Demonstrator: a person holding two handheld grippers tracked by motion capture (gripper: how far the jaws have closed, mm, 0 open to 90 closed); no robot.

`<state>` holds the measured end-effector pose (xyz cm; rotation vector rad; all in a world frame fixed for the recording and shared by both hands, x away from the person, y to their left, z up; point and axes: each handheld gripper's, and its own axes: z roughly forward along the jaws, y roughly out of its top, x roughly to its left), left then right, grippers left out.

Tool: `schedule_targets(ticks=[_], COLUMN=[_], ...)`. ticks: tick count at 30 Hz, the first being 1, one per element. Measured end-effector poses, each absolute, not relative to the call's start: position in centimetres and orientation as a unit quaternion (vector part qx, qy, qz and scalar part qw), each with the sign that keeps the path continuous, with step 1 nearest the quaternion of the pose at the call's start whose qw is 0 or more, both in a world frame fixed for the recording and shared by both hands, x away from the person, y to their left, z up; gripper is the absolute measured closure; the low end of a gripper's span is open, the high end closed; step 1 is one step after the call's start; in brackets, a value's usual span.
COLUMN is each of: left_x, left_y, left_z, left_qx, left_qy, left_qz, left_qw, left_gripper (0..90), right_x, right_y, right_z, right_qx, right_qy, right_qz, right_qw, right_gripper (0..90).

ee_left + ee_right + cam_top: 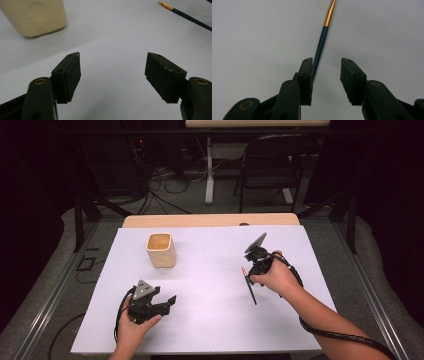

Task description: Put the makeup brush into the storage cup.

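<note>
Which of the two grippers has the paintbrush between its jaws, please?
The right gripper: the paintbrush runs beside one pad. The left gripper is open over bare sheet.

Black folding chair (272, 162) and tangled floor cables (165, 182) beyond the table (210, 220).

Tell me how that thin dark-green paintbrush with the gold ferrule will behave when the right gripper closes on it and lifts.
The thin dark-green paintbrush with the gold ferrule looks straight and rigid, so it probably stays stiff. Its slim round handle may roll or slip aside, since it lies against one of the right gripper fingers with the jaws apart. It is likely very light.
</note>
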<state>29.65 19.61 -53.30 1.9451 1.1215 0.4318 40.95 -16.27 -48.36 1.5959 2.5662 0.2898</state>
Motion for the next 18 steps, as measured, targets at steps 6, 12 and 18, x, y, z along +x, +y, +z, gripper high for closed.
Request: schedule_targets(ticks=[6, 12, 18], left_x=[29.6, 29.7, 29.7], left_y=[19.7, 19.8, 19.8], left_z=[-53.3, -53.4, -53.4], left_qx=[0.77, 0.771, 0.769], left_qy=[0.449, 0.452, 0.454], left_qz=[0.171, 0.168, 0.166], left_qw=[0.419, 0.417, 0.419], left_gripper=[29.7, 30.4, 31.4], right_x=[41.0, 40.9, 40.7], right_y=[-15.9, -15.6, -15.1], right_z=[-49.2, -50.0, -51.3], right_qx=[0.527, 0.525, 0.531], right_qy=[0.844, 0.846, 0.838], right_qz=[0.088, 0.083, 0.121], right_qw=[0.039, 0.039, 0.045], right_gripper=[64.1, 65.5, 67.3])
